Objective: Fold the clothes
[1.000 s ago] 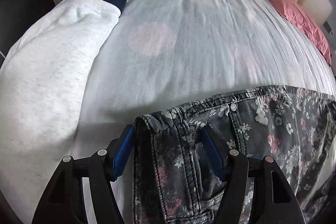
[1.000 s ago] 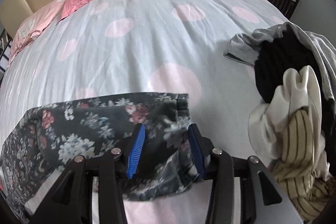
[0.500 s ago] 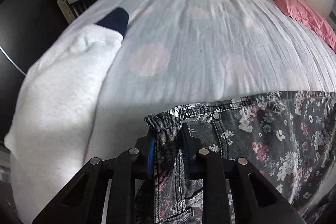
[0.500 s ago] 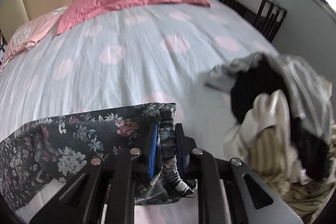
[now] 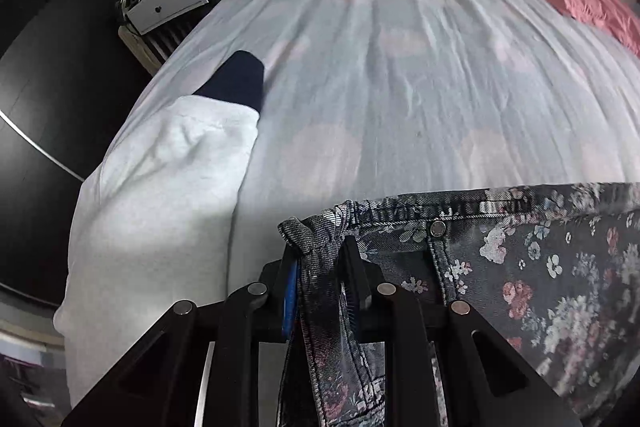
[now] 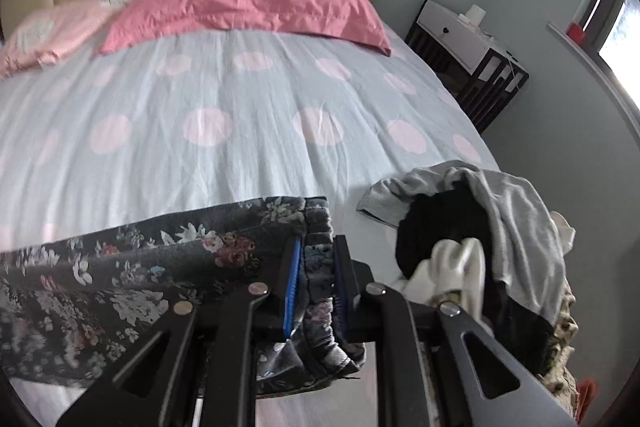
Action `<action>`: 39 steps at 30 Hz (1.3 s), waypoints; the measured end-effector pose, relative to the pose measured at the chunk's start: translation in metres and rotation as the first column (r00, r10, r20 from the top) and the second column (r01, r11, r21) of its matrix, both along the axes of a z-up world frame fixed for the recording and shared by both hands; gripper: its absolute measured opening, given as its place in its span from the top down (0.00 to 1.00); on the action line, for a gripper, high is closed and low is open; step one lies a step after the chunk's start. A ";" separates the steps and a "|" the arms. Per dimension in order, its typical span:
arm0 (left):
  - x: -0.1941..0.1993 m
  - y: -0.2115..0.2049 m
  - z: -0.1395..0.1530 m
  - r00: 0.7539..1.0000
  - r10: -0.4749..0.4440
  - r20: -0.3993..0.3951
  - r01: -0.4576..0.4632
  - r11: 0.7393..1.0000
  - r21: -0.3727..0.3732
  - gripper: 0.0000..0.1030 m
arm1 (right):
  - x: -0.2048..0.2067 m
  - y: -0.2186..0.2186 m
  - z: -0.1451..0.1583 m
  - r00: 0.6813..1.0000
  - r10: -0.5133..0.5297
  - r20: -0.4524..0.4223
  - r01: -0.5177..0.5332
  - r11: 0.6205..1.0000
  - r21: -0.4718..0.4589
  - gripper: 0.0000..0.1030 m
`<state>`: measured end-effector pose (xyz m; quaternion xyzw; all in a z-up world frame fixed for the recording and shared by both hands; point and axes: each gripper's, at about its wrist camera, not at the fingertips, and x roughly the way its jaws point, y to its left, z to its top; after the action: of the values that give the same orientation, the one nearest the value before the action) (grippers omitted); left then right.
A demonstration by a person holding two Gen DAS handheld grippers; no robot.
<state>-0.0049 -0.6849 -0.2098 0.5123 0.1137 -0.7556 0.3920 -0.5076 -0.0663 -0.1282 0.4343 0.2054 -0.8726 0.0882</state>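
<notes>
Dark floral jeans hang stretched by the waistband above the bed. My left gripper is shut on the waistband's left corner, the denim bunched between its blue pads. In the right wrist view the same jeans run off to the left, and my right gripper is shut on the waistband's right corner. Fabric hangs down behind both sets of fingers.
A white sweatshirt with a navy cuff lies on the bed's left side. A heap of unfolded clothes sits at the right edge. Pink pillows lie at the headboard. Nightstands flank the bed.
Both grippers closed onto the waistband corners, then lifted; the jeans rose off the sheet and the views tilted up towards the headboard.
</notes>
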 end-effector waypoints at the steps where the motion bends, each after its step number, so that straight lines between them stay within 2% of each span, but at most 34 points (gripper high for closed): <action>1: -0.004 -0.003 -0.002 1.000 0.002 0.001 -0.002 1.000 0.000 0.79 | -0.006 -0.006 -0.010 1.000 -0.007 -0.010 0.007 1.000 0.012 0.86; 3: -0.012 -0.008 -0.007 1.000 0.002 0.006 -0.002 1.000 0.008 0.79 | -0.021 -0.013 -0.027 1.000 -0.026 -0.015 0.027 0.999 0.018 0.86; 6: -0.018 -0.013 -0.022 0.999 -0.010 0.042 0.010 1.000 0.019 0.78 | -0.043 -0.018 -0.059 0.996 -0.050 0.069 0.049 0.999 0.016 0.85; 8: -0.018 -0.015 -0.030 0.999 -0.006 0.051 0.005 1.000 0.027 0.72 | -0.050 -0.015 -0.072 0.992 -0.064 0.107 0.063 0.998 0.008 0.83; 10: -0.014 -0.016 -0.032 0.999 0.005 0.045 -0.006 1.000 0.019 0.62 | -0.054 -0.011 -0.080 0.988 -0.075 0.135 0.076 0.997 -0.004 0.77; 12: -0.008 -0.016 -0.028 0.999 0.014 0.032 -0.014 1.000 0.000 0.51 | -0.055 -0.005 -0.077 0.987 -0.085 0.138 0.088 0.996 -0.019 0.67; 14: -0.001 -0.014 -0.020 1.000 0.019 0.019 -0.019 1.000 -0.004 0.47 | -0.054 0.003 -0.069 0.985 -0.099 0.143 0.106 0.994 -0.041 0.63; 18: 0.014 -0.002 0.005 1.000 0.007 -0.006 -0.007 1.000 -0.008 0.45 | -0.040 0.015 -0.038 0.984 -0.110 0.139 0.122 0.989 -0.081 0.62; 25: 0.058 0.043 0.070 0.996 -0.083 -0.017 0.081 0.995 -0.063 0.45 | 0.009 0.025 0.028 0.987 -0.050 0.151 0.061 0.996 -0.064 0.63; 31: 0.107 0.089 0.102 0.987 -0.158 -0.004 0.158 0.985 -0.063 0.45 | 0.081 0.043 0.064 0.975 0.045 0.216 -0.031 0.997 -0.064 0.63; 35: 0.143 0.122 0.110 0.978 -0.209 0.027 0.210 0.976 -0.055 0.45 | 0.130 0.059 0.065 0.956 0.091 0.280 -0.079 0.995 -0.055 0.64; 39: 0.178 0.148 0.108 0.973 -0.227 0.039 0.229 0.973 -0.042 0.45 | 0.176 0.083 0.044 0.921 0.103 0.375 -0.090 0.995 -0.053 0.64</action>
<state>0.1727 -0.5370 -0.1014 0.5255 0.0297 -0.7892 0.3164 -0.3316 0.0171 -0.0846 0.5818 0.1906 -0.7707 0.1765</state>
